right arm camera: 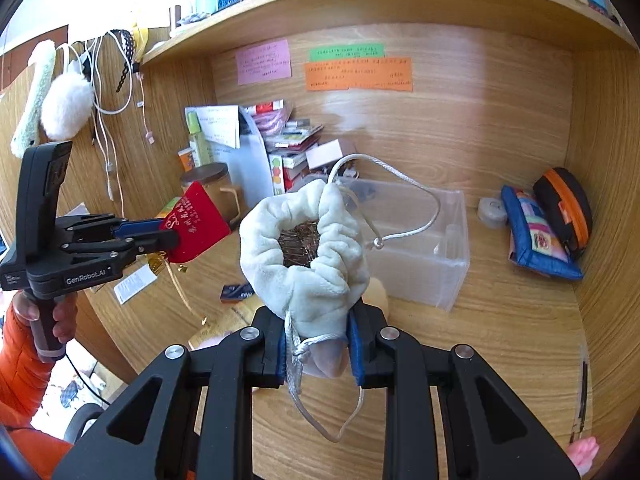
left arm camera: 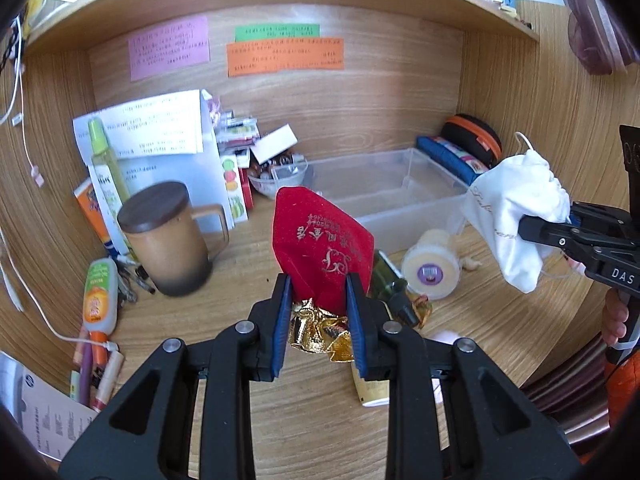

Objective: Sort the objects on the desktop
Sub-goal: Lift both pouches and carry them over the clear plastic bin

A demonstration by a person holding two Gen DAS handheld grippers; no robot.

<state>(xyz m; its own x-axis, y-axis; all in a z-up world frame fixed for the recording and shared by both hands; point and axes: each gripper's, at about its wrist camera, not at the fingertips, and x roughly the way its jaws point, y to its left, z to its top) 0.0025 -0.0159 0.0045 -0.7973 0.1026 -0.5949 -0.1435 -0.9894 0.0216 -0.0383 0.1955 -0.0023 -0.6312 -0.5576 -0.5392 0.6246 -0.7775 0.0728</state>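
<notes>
Bright daylight, blown-out glare upper left, strong fisheye bending at edges.

Your clearest way in is the open top of the clear bin (right arm camera: 416, 240) at the middle of the desk (right arm camera: 500, 340). Left, the lidded mug (left arm camera: 168, 236) and leaning papers (left arm camera: 160, 136) block you; right, pouches (right arm camera: 536, 232) fill the corner; the shelf (right arm camera: 360, 4) caps headroom.

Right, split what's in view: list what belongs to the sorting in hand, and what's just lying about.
In hand:
- red velvet pouch, clamped in left hand-held gripper
- white drawstring pouch, clamped in right hand-held gripper
- clear plastic bin

Lying about:
- lidded brown mug
- blue patchwork pouch
- pinned notes
</notes>
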